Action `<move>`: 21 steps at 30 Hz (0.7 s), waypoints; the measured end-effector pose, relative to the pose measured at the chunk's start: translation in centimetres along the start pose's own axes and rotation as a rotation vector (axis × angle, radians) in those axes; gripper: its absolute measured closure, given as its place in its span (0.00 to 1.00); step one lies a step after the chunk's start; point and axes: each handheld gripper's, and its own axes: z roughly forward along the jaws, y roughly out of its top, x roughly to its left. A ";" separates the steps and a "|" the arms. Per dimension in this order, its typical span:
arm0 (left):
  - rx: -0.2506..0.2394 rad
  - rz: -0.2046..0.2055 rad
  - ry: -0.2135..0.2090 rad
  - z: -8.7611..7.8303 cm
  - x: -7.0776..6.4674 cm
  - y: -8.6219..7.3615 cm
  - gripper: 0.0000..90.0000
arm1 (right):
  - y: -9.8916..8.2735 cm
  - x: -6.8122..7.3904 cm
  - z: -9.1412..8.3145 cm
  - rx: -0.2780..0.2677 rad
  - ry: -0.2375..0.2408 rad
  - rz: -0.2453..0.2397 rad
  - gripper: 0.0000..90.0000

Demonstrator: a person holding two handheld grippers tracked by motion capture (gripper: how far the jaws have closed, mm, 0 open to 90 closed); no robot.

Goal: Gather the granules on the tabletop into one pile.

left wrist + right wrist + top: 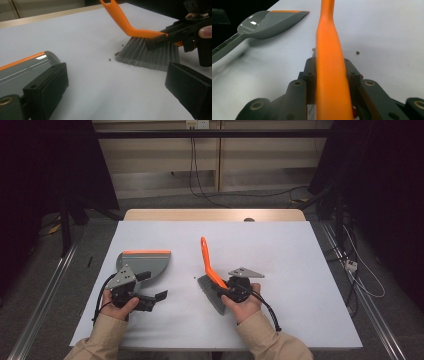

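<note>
The right gripper [226, 288], lower centre of the high view, is clamped on the orange hand brush [210, 270] just above its grey bristles [147, 53], probably so the bristles drag flat and push the brown crumbs [110, 59] left. The left gripper [150, 295], at lower left, stands wide beside the grey dustpan [145, 262], whose orange-edged lip lies flat, likely to catch them.
</note>
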 end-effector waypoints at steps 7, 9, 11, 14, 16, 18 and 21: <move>0.001 0.001 0.000 0.0 0.0 0.0 0.05 | 0.0 -0.8 -0.7 -0.004 -0.023 -0.006 0.78; 0.004 0.002 -0.001 0.1 0.0 0.0 0.05 | 0.0 -1.0 -0.8 -0.005 -0.024 -0.002 0.78; 0.005 0.005 -0.001 0.1 0.0 0.0 0.05 | 0.0 -1.1 -0.9 -0.008 -0.025 0.000 0.78; 0.004 0.004 -0.001 0.1 0.0 0.0 0.05 | 0.1 -1.1 -0.9 -0.024 -0.015 0.002 0.79; 0.001 -0.001 -0.001 0.1 0.0 0.0 0.05 | 0.2 -1.1 -1.0 -0.030 0.002 0.014 0.79; 0.000 -0.002 0.000 0.1 0.0 0.0 0.05 | 0.5 -1.0 -1.0 -0.044 0.016 0.023 0.79; 0.003 0.007 -0.001 0.1 0.1 0.0 0.05 | 1.2 -0.6 -1.0 -0.078 0.042 0.032 0.79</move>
